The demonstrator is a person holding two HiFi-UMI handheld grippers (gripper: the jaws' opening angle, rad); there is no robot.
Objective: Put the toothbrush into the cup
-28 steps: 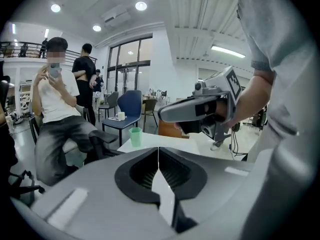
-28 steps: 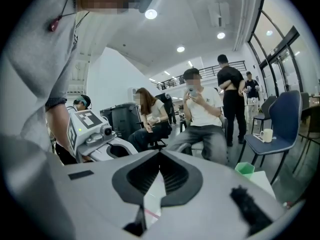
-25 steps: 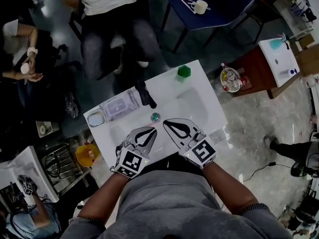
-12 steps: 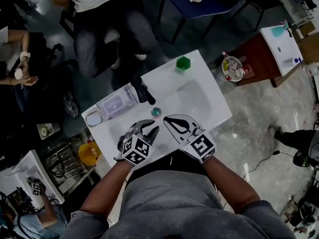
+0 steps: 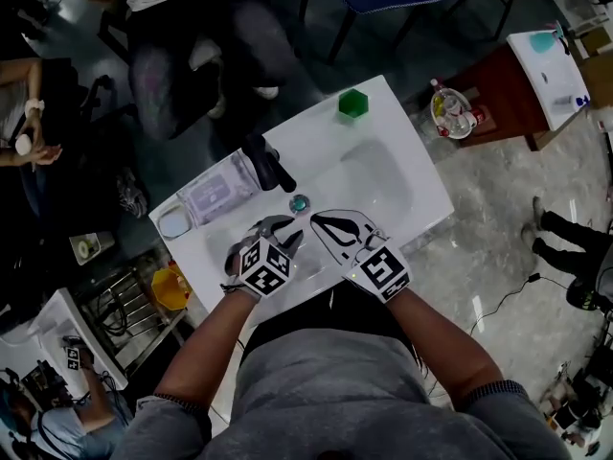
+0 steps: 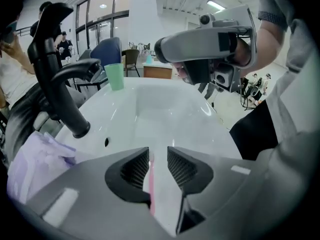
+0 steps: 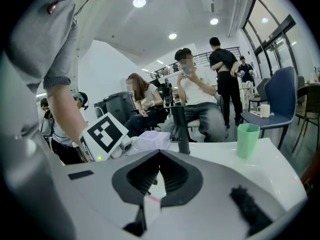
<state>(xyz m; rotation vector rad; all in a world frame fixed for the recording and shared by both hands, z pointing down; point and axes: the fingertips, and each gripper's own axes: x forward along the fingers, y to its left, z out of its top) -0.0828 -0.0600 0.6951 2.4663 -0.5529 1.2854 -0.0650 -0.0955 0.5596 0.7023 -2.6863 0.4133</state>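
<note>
Left gripper (image 6: 157,154): jaws have just been opening wide, with a slim pink plastic toothbrush (image 6: 150,184) between them, unpinched.
Right gripper (image 7: 159,156): jaws pressed together.
Grip: centre on the handle, then close squarely.

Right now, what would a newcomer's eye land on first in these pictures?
The bright white sink top mid-frame in the head view, with a black faucet on its left side and a green cup on its far corner. At the near edge the left hand-held gripper, whose jaws have just been opening, stands open over a thin pink toothbrush lying between them.
</note>
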